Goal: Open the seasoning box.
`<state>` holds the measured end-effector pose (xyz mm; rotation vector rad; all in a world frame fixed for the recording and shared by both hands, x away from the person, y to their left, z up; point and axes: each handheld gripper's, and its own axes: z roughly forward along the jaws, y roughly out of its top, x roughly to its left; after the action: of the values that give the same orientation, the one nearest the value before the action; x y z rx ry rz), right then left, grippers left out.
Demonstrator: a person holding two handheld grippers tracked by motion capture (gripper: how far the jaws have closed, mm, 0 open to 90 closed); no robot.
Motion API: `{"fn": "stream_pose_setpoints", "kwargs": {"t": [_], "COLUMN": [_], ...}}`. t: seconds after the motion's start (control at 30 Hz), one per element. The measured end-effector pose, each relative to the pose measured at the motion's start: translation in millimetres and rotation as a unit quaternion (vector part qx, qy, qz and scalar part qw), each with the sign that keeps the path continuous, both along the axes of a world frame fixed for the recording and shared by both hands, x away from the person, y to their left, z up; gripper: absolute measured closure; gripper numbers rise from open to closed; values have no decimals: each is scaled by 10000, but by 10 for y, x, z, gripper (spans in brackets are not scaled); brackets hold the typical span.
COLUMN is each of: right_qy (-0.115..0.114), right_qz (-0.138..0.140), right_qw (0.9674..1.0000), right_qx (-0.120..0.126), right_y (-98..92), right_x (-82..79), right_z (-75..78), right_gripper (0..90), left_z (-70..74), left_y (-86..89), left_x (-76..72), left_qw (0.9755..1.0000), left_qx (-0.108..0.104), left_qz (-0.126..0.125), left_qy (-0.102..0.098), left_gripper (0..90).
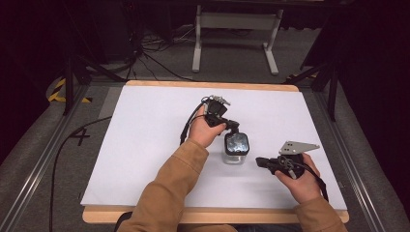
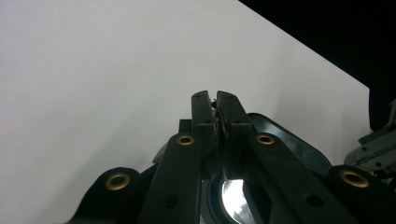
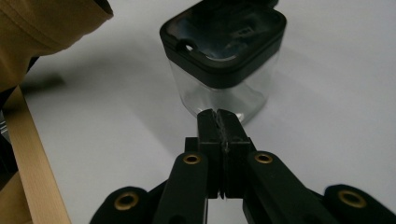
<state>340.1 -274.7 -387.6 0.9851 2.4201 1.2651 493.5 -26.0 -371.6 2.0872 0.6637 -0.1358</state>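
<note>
Both grippers have their jaws pressed together with nothing between them. Left gripper [image 1: 231, 126] hangs just over the far edge of the jar [image 1: 236, 149], a clear square jar with a black lid standing mid-table on the white table [image 1: 145, 145]. Right gripper [image 1: 259, 162] sits just right of the jar, apart from it.

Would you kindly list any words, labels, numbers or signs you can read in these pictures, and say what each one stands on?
"4": a dark mark on the grey floor left of the table, in the high view.
Small pale mark on the jar's black lid, in the right gripper view: too blurred to read.
Nothing else legible.
</note>
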Motion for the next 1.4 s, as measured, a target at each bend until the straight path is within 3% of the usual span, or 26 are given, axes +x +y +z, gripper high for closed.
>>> {"fn": "stream_pose_setpoints", "kwargs": {"t": [0.5,0.83,0.9,0.97,1.03,1.13,1.27,1.4], "right_qy": [80,114,93,36,37,-59,-177,-292], "right_qz": [62,63,58,82,94,121,140,173], "right_qw": [9999,9999,9999,9999,9999,9999,9997,9994], "right_qx": [-42,-62,-76,-82,-78,-79,-47,-28], "right_y": [228,274,281,288,293,297,313,330], "right_x": [188,204,201,203,198,206,231,261], "right_z": [30,37,51,63,75,120,186,242], "right_gripper": [900,900,900,900,900,900,900,900], "left_z": [-16,-10,11,84,132,298,437,492], "left_y": [8,15,36,91,128,241,372,507], "left_x": [26,16,9,-27,-48,-167,-324,-415], "left_qw": [10000,9999,9999,9998,9998,9992,9984,9981], "left_qx": [-58,-71,-12,-155,-129,-174,-57,-53], "left_qz": [6,9,59,100,93,99,93,154], "left_qy": [76,134,104,9,-98,-346,-558,-592], "left_gripper": [870,867,855,832,829,833,828,823]}}
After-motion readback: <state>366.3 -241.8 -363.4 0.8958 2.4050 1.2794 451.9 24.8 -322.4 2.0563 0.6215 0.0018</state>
